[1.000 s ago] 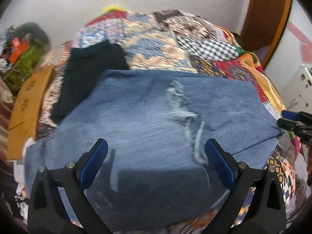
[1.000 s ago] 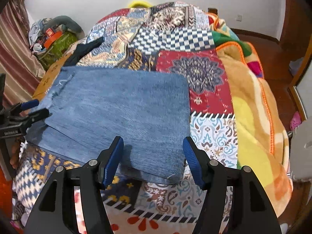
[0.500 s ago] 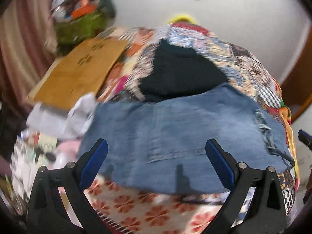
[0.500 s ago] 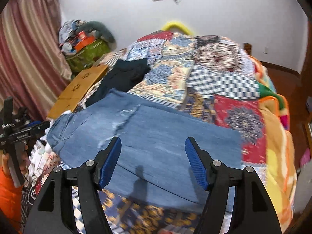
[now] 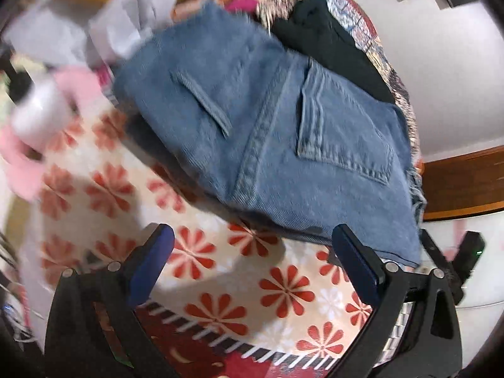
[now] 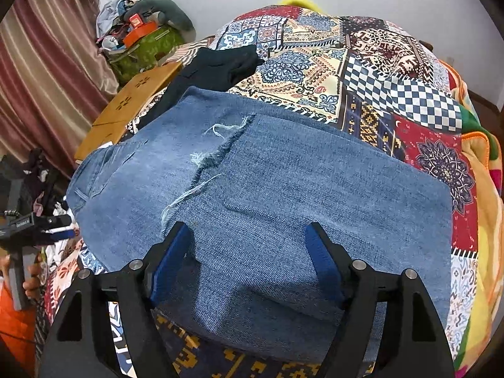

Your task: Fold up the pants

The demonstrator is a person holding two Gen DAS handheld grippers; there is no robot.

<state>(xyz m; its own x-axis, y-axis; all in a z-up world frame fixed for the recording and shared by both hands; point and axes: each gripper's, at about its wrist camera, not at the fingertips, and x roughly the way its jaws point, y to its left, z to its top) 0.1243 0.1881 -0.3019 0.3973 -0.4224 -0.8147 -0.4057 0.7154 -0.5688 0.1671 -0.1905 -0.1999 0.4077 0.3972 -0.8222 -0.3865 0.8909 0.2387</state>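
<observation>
The jeans (image 6: 267, 195) lie flat on the patchwork bedspread (image 6: 393, 94), already doubled once, the frayed hem edge crossing their middle. Taking the jeans as landmark: the left tongs (image 5: 252, 267) hover just off the waistband end, near the back pocket (image 5: 343, 132), spread wide and holding nothing. The right tongs (image 6: 249, 261) sit over the near edge of the jeans, past the frayed hem, equally wide and empty. For the next fold, I judge both should pinch the full stack of layers at matching corners, lift together and lay the fold squarely. A dark garment (image 6: 217, 66) lies just beyond the jeans; keep clear of it.
</observation>
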